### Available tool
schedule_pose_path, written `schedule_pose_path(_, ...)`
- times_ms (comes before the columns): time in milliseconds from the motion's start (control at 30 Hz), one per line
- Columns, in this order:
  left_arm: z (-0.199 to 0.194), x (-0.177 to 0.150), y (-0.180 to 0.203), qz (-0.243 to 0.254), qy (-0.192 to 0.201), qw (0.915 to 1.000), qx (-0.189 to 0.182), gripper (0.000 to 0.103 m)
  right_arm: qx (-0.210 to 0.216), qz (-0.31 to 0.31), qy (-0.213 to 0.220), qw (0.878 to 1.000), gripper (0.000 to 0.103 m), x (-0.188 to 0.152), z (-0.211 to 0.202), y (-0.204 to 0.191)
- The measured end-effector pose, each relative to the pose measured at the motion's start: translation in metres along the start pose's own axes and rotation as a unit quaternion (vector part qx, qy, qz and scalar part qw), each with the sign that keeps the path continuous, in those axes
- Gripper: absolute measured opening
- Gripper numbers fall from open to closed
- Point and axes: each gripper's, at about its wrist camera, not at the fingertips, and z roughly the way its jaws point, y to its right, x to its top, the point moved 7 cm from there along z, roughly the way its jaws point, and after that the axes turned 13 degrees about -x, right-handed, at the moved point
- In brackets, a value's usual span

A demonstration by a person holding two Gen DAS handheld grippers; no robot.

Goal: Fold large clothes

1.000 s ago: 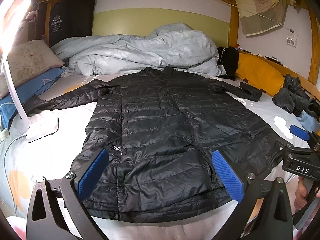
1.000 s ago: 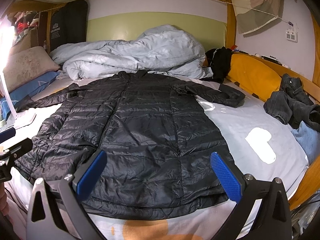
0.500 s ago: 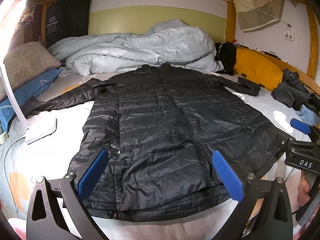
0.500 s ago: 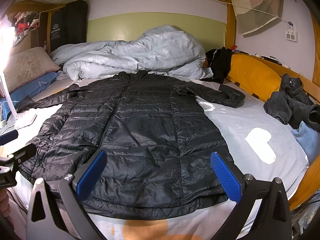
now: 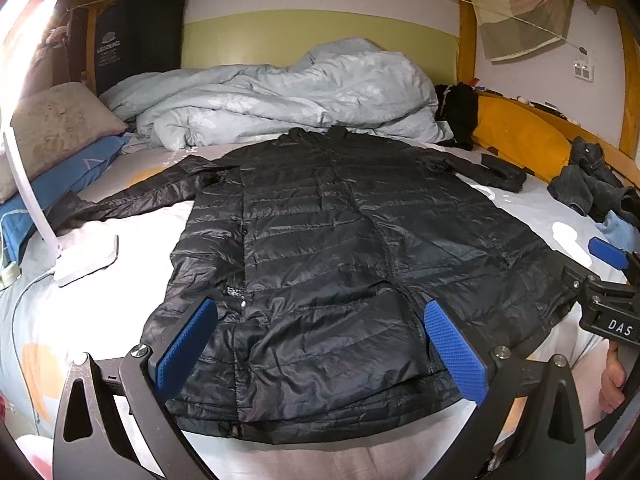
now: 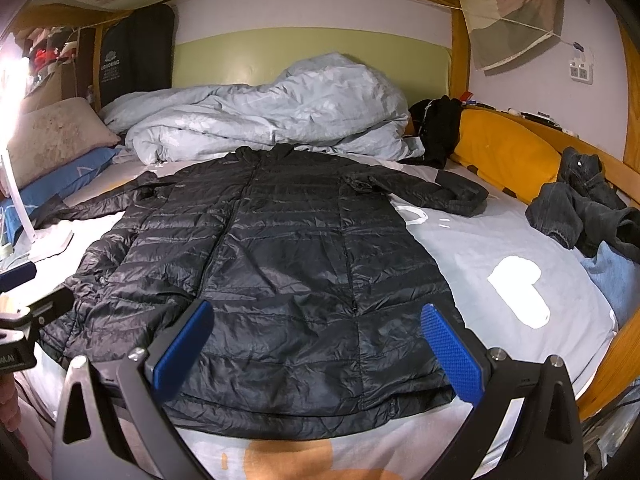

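Bunk-bed mattress [image 6: 500,240] carried a black down coat [image 5: 340,248] laid flat, collar far, hem near. Left tool [image 5: 320,352] and right tool [image 6: 316,348] hovered over the hem, fingers spread wide, holding nothing. Only the left view showed the coat's left sleeve fully; the lamp [image 5: 80,256] was cut off.

One black quilted long coat [image 5: 328,264] lies on one bed [image 6: 472,248]. Far behind it sits one pale blue duvet [image 5: 280,108]. At left there are two pillows, one beige [image 5: 56,124] and one blue [image 5: 60,184], and one white desk lamp [image 5: 86,254]. Two hand-held grippers show: left [image 5: 320,354] and right [image 6: 316,350].
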Motion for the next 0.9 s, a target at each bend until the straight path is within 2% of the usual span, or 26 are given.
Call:
schedule_pose_path(133,0.001,-0.001,-0.001,0.004,-0.008,0.9999,0.01,0.103,-0.003,0.007,0.013,1.0,0.103,0.0,-0.005,0.0)
schedule_pose_path(300,0.001,-0.001,0.0,-0.001,-0.005,1.0,-0.001,0.103,-0.007,0.002,0.026,1.0,0.103,0.002,-0.008,0.0)
schedule_pose_path(600,0.001,0.0,-0.003,-0.005,-0.009,0.9999,0.0,0.103,-0.005,-0.008,-0.003,1.0,0.103,-0.005,0.001,0.005)
schedule_pose_path(700,0.001,-0.001,-0.001,0.009,-0.009,0.9999,0.01,0.103,-0.01,-0.017,-0.005,1.0,0.103,-0.008,0.002,0.005)
schedule_pose_path(900,-0.001,-0.001,-0.002,0.029,-0.004,0.9989,0.036,0.103,0.017,-0.04,-0.027,0.999,0.103,-0.017,0.005,-0.001)
